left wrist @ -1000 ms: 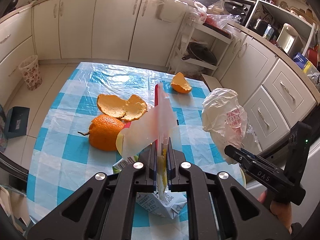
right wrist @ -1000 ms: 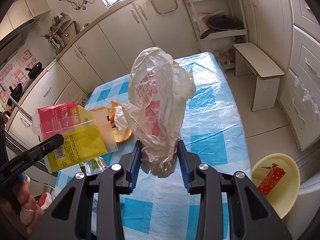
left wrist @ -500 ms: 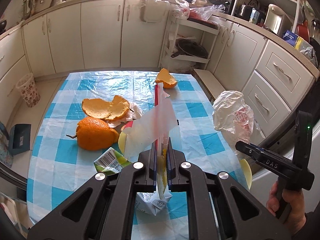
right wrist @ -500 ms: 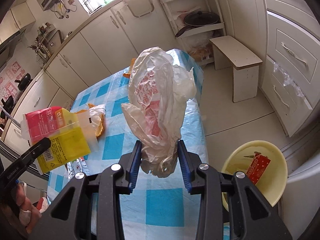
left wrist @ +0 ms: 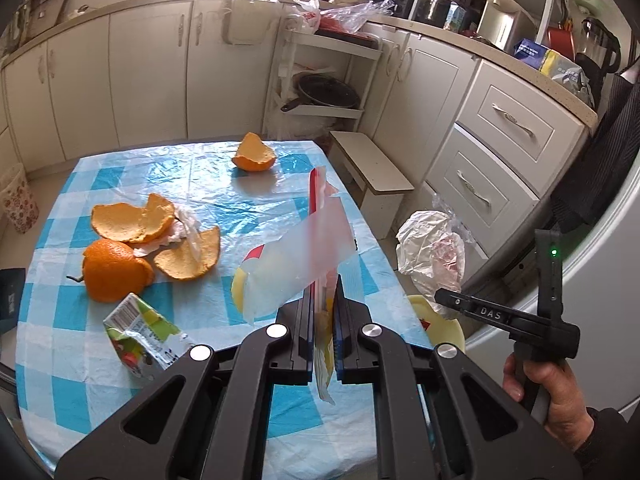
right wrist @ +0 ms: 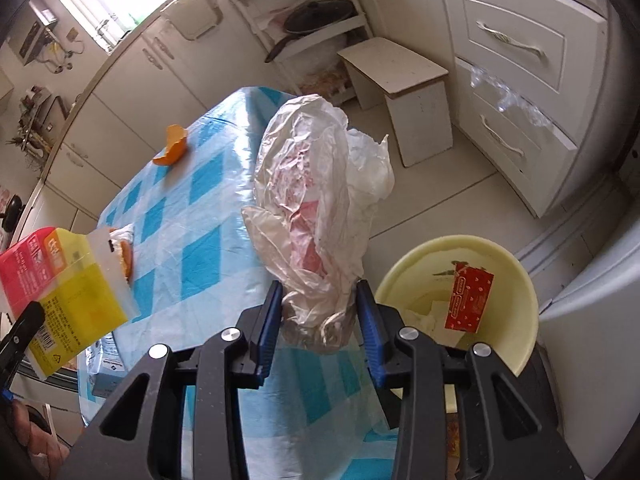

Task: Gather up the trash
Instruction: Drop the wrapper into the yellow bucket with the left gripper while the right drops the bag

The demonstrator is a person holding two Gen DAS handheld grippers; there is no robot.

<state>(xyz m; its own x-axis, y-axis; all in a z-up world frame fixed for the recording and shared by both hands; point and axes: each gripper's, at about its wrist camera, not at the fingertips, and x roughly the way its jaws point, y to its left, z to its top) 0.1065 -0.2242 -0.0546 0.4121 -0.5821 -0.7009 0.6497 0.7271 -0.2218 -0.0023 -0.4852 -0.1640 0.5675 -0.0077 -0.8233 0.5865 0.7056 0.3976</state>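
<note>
so, compared with a second ago, our right gripper (right wrist: 318,316) has swung off the checked table (right wrist: 208,208) toward the yellow bin (right wrist: 520,280) on the floor beside it; the bin sat small in the lower corner of the right wrist view then and now fills much of the lower right. the crumpled plastic bag (right wrist: 316,216) is pinched between the blue pads, bunched at its base, and hangs near the bin's rim but not over its mouth. we judge the drop is close, not yet due.

our left gripper (left wrist: 322,320) is clamped nearly shut on the red-and-yellow snack packet (left wrist: 316,248), held edge-on above the table's near right corner. it has drifted rightward too, so both items seem headed for the same bin.

what the right wrist view gives us alone: the bin's inside, with a red wrapper (right wrist: 468,300) and some pale scraps already in it, and the packet's printed face. what the left wrist view gives alone: the trash left on the table, namely an orange (left wrist: 114,272), several orange peels (left wrist: 136,218), a far peel (left wrist: 254,154) and a crushed carton (left wrist: 140,336). it also shows the person's hand (left wrist: 548,396) on the right tool's handle, and only a sliver of the bin.
</note>
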